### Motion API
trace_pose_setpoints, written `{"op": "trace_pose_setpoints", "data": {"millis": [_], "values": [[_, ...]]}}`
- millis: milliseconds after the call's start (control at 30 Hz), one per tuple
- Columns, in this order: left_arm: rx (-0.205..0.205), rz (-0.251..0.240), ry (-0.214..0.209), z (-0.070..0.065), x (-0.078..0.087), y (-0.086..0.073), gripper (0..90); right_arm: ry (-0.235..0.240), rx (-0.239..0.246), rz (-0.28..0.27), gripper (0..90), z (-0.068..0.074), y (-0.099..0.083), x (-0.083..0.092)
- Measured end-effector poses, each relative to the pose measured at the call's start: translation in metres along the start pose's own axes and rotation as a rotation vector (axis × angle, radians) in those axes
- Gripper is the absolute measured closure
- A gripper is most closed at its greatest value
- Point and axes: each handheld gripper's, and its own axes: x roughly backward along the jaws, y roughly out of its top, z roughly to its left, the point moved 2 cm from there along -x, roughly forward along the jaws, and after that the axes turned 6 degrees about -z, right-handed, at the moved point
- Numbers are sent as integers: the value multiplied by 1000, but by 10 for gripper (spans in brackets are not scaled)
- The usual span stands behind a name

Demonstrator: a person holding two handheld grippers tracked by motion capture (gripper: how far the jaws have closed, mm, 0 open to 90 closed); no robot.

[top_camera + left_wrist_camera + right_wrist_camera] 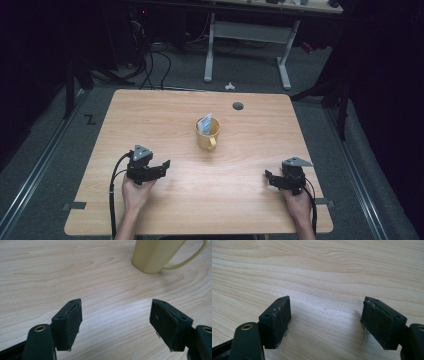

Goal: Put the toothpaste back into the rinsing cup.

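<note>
— Wooden table, dark room behind; yellow mug upright near centre, packet standing inside.

— Left gripper and right gripper?

— Both low over bare wood near the front edge, jaws spread wide, empty; well apart from mug.

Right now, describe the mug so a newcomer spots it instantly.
Start at the wooden table, then look to its middle, just short of the dark round hole near the far edge. The yellow mug stands upright there, handle toward the person, with a pale packet sticking out.
</note>
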Motion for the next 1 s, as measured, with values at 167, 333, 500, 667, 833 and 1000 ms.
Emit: {"op": "trace_pose_setpoints", "data": {"millis": [167,333,500,667,833,1000], "values": [[-18,7,3,-2,-7,-1,264,0,0,0,236,0,0,0],[-16,20,4,-6,-13,-3,266,-2,0,-1,236,0,0,0],[-20,33,0,-8,-20,-4,269,-2,-1,-1,236,0,0,0],[-26,43,9,-8,-23,-6,268,-2,-1,0,236,0,0,0],[-62,39,46,-10,-29,-7,287,-2,0,0,236,0,0,0],[-63,46,55,-10,-35,-9,290,-2,-2,0,236,0,0,0]]}}
